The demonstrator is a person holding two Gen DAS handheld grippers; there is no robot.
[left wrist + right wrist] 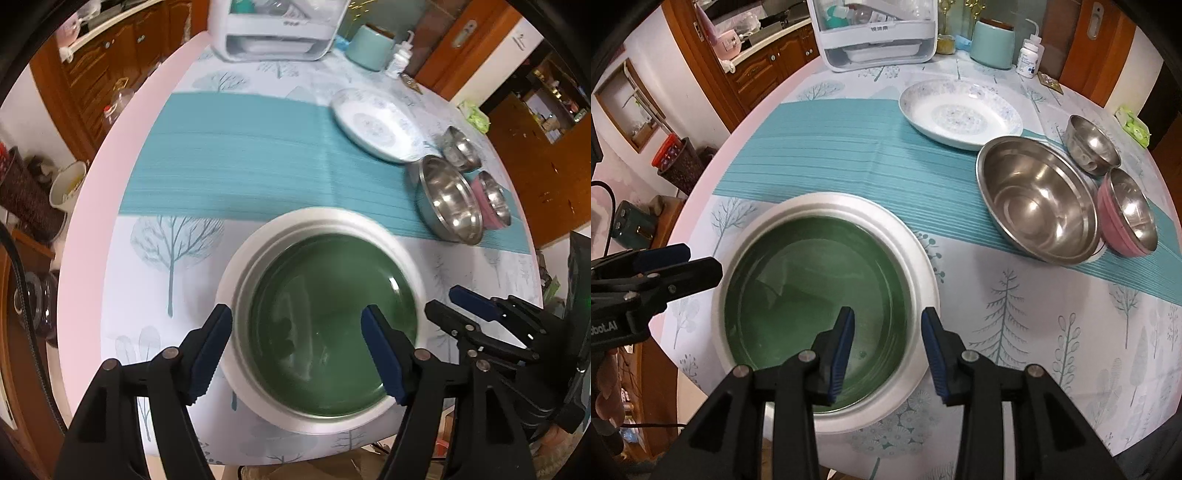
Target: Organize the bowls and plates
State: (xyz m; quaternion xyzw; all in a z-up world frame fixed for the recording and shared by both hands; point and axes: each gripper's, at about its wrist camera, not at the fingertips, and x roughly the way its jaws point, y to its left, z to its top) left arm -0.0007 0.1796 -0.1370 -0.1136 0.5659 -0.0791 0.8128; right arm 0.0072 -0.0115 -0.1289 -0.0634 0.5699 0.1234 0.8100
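Observation:
A green plate (325, 325) (812, 288) lies nested in a wider white plate (236, 280) (923, 266) near the table's front edge. My left gripper (299, 350) hovers open above them, one finger outside the white rim and the other over the green. My right gripper (888, 349) is open above the stack's right rim, and nothing is pressed between its pads. Each gripper also shows at the edge of the other's view, the right gripper (441, 300) and the left gripper (703, 260). Farther back lie a patterned white plate (960, 114), a large steel bowl (1038, 203), a small steel bowl (1093, 144) and a pink bowl (1126, 218) with a steel lining.
A teal runner (831, 147) crosses the round table with its tree-print cloth. At the back stand a white dish cabinet (875, 33), a teal canister (991, 42) and a white bottle (1028, 59). Wooden cupboards and floor clutter surround the table.

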